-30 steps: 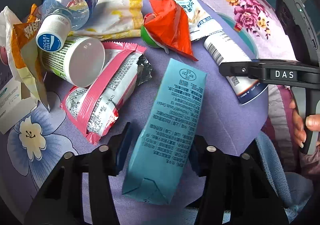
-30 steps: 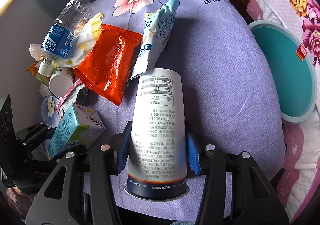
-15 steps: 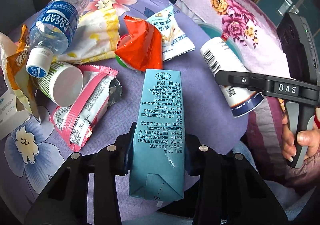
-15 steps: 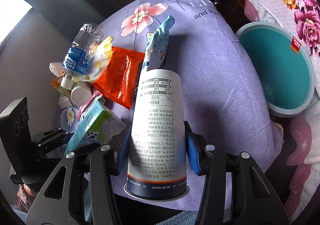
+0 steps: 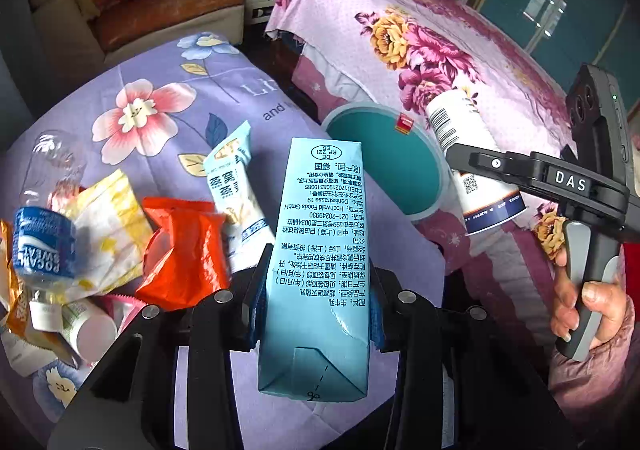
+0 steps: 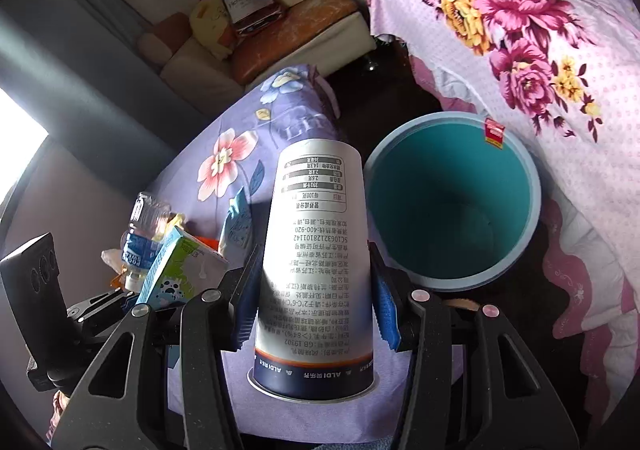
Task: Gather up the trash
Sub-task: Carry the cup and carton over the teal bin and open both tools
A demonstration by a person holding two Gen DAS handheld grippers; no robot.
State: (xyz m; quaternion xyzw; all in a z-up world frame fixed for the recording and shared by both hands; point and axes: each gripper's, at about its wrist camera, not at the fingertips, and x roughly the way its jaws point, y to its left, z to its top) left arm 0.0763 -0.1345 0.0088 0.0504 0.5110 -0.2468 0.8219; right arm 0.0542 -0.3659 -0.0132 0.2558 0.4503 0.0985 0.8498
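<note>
Your left gripper [image 5: 316, 302] clamps a light-blue printed carton [image 5: 318, 250] between its blue pads, lifted off the table. Your right gripper [image 6: 314, 302] pinches a tapered white paper cup [image 6: 316, 250], rim toward the camera. Just beyond and right of those jaws sits the round teal bin [image 6: 452, 282]. Left of them, crinkled orange wrapper [image 5: 184, 250] and a clear bottle [image 5: 44, 234] lie on the purple floral cloth [image 5: 160, 110]; a pink flowered bedspread [image 6: 540, 30] lies beyond.
</note>
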